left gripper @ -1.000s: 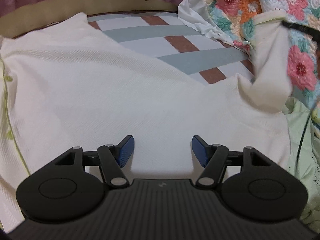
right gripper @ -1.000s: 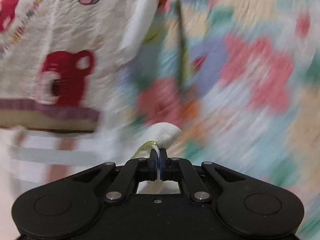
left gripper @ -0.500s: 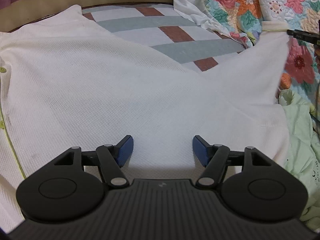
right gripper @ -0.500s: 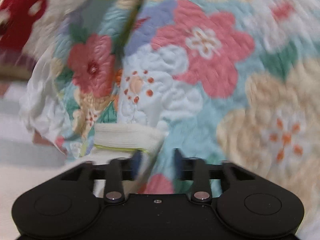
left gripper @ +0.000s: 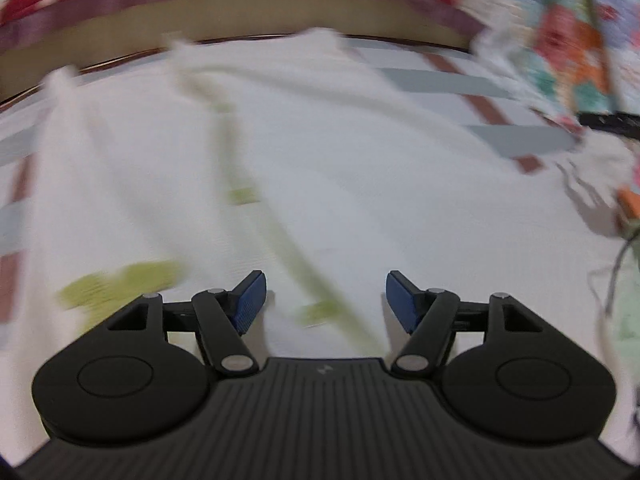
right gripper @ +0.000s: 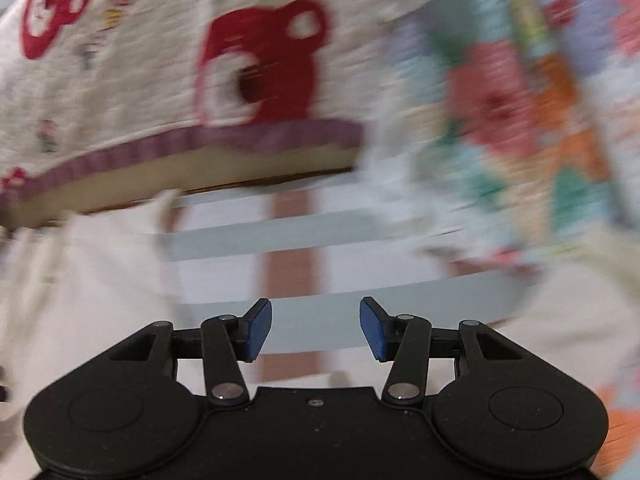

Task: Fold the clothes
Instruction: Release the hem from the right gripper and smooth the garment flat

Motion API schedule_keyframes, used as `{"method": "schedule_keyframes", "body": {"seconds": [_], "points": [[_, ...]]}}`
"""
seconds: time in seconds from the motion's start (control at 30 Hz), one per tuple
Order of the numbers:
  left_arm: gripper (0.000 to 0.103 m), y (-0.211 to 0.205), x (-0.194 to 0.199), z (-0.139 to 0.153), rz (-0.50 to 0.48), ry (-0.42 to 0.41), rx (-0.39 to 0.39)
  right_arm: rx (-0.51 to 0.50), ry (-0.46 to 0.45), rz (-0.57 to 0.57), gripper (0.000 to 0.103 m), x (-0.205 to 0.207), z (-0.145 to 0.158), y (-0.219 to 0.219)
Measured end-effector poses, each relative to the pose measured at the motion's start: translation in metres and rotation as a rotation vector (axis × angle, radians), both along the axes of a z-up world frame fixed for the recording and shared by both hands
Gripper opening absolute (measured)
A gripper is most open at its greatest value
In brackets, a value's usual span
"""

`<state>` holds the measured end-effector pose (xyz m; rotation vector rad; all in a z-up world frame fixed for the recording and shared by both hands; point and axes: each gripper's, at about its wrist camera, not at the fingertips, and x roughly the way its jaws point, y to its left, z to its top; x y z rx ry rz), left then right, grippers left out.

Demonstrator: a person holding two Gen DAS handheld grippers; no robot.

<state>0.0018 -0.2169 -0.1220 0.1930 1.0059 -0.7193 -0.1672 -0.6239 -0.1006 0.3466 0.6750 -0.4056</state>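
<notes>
A cream-white shirt [left gripper: 340, 168] with a lime-green placket and green patches lies spread on the striped sheet [left gripper: 436, 80]; this view is motion-blurred. My left gripper [left gripper: 324, 300] hovers low over the shirt near its green placket, open, with nothing between its blue pads. My right gripper [right gripper: 316, 330] is open and empty, above the striped sheet [right gripper: 288, 236]. The shirt [right gripper: 100, 264] shows at the left of the right wrist view, and more cream cloth [right gripper: 560, 320] lies at the right.
A floral quilt [left gripper: 580, 40] rises on the right. A cream blanket with red bear prints [right gripper: 240, 60] and a purple frill hangs at the back. A pale green garment [left gripper: 624, 312] lies at the right edge, with a dark strap [left gripper: 608, 122] above it.
My right gripper opened, let go of the shirt's cuff and swung left toward the sheet. My left gripper shifted left across the shirt, bringing the green placket into view.
</notes>
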Motion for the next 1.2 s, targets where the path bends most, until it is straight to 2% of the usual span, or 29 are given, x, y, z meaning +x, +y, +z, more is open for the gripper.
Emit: {"method": "schedule_keyframes", "body": {"seconds": [0.1, 0.17, 0.33, 0.43, 0.63, 0.73, 0.77, 0.8, 0.83, 0.87, 0.9, 1.0, 1.1, 1.13, 1.2], "points": [[0.066, 0.040, 0.015, -0.002, 0.105, 0.003, 0.009, 0.119, -0.016, 0.040, 0.055, 0.032, -0.009, 0.023], [0.066, 0.064, 0.023, -0.003, 0.168, 0.004, 0.003, 0.173, 0.006, 0.037, 0.055, 0.049, -0.014, 0.033], [0.067, 0.125, 0.044, -0.006, 0.326, 0.007, -0.012, 0.331, 0.026, 0.108, 0.055, 0.067, -0.022, 0.082], [0.067, 0.158, 0.056, -0.008, 0.407, 0.008, -0.018, 0.359, 0.055, 0.189, 0.055, 0.082, -0.024, 0.120], [0.068, 0.159, 0.078, -0.011, 0.392, -0.025, 0.003, 0.337, 0.100, 0.308, 0.055, 0.105, -0.020, 0.188], [0.069, 0.150, 0.087, -0.018, 0.332, -0.035, 0.029, 0.284, 0.082, 0.272, 0.055, 0.104, -0.022, 0.217], [0.069, 0.147, 0.090, -0.023, 0.316, -0.032, 0.050, 0.250, 0.076, 0.298, 0.055, 0.101, -0.023, 0.226], [0.066, 0.144, 0.094, -0.027, 0.300, -0.029, 0.072, 0.213, 0.071, 0.322, 0.054, 0.097, -0.024, 0.233], [0.058, 0.142, 0.096, -0.031, 0.290, -0.024, 0.082, 0.161, 0.080, 0.328, 0.055, 0.094, -0.023, 0.235], [0.016, 0.144, 0.097, -0.034, 0.291, -0.014, 0.068, 0.119, 0.102, 0.309, 0.057, 0.093, -0.023, 0.237], [0.001, 0.149, 0.096, -0.029, 0.300, -0.015, 0.041, 0.113, 0.118, 0.313, 0.057, 0.092, -0.023, 0.238], [0.001, 0.181, 0.072, 0.020, 0.379, -0.126, -0.100, 0.187, 0.095, 0.356, 0.056, 0.089, -0.021, 0.236], [0.000, 0.205, 0.045, 0.046, 0.505, -0.237, -0.108, 0.190, 0.107, 0.408, 0.056, 0.088, -0.027, 0.244], [0.000, 0.207, 0.045, 0.037, 0.522, -0.213, -0.078, 0.200, 0.125, 0.432, 0.056, 0.088, -0.032, 0.248], [0.000, 0.213, 0.052, 0.012, 0.553, -0.109, -0.050, 0.219, 0.151, 0.484, 0.056, 0.089, -0.037, 0.257]]}}
